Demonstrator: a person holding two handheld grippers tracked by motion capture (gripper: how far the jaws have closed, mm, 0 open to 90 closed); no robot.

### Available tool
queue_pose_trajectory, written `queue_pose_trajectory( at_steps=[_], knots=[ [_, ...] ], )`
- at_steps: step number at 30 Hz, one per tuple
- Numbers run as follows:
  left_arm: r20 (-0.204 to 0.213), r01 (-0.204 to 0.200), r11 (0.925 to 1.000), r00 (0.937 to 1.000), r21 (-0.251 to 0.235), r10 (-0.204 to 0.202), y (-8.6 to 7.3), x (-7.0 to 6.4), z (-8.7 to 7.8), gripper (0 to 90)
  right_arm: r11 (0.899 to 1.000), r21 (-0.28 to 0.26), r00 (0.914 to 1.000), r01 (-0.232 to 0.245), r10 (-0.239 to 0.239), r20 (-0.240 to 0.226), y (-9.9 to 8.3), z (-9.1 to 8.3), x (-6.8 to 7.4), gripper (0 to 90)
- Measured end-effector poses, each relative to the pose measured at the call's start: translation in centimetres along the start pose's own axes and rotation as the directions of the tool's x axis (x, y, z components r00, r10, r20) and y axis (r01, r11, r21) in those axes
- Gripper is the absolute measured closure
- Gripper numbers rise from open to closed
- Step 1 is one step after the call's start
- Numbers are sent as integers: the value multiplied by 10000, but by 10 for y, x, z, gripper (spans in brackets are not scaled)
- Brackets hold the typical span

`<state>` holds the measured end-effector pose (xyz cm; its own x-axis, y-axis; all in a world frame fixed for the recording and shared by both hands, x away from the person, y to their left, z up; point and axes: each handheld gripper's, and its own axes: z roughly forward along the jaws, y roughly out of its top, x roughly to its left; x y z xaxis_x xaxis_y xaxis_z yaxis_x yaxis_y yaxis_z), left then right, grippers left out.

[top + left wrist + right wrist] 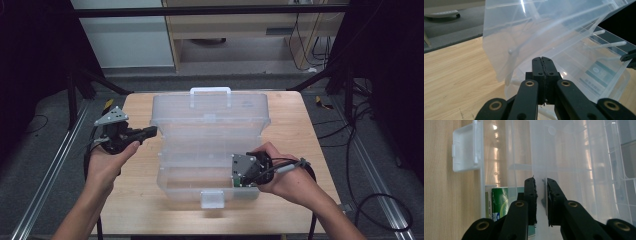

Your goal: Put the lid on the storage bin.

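A clear plastic storage box (pixel 210 125) stands open on the wooden table (pixel 140 200), its lid raised at the back with a white handle (pixel 210 91) on top. My left gripper (pixel 150 131) is shut with nothing in it, its tip just beside the box's left side (pixel 506 50); in the left gripper view the left gripper (pixel 541 60) has its jaws pressed together. My right gripper (pixel 239 179) sits at the box's right front end. In the right gripper view the right gripper (pixel 540 182) is closed on a thin clear wall (pixel 540 157) of the box.
A white latch (pixel 212 198) hangs at the box's front, and the same latch (pixel 465 150) shows in the right gripper view. A green and white packet (pixel 499 202) lies inside the box. Bare table lies left and right of the box. Metal frame rails and cables surround the table.
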<state>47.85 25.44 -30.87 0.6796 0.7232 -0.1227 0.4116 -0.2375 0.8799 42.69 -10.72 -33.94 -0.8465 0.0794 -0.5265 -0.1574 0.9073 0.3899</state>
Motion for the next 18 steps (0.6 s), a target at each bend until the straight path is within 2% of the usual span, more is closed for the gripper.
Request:
queue_pose_trajectory(
  at_steps=[10, 18],
  knots=[
    [114, 7, 10000, 9999, 52, -7, -6, -1, -2, 897, 10000, -20, 10000, -32, 32, -57, -2, 1, 5, 804],
    [211, -21, 9999, 9998, 111, 19, -15, -3, -2, 896, 9975, -224, 9976, -674, 671, -155, -4, 1, 7, 746]
  ],
)
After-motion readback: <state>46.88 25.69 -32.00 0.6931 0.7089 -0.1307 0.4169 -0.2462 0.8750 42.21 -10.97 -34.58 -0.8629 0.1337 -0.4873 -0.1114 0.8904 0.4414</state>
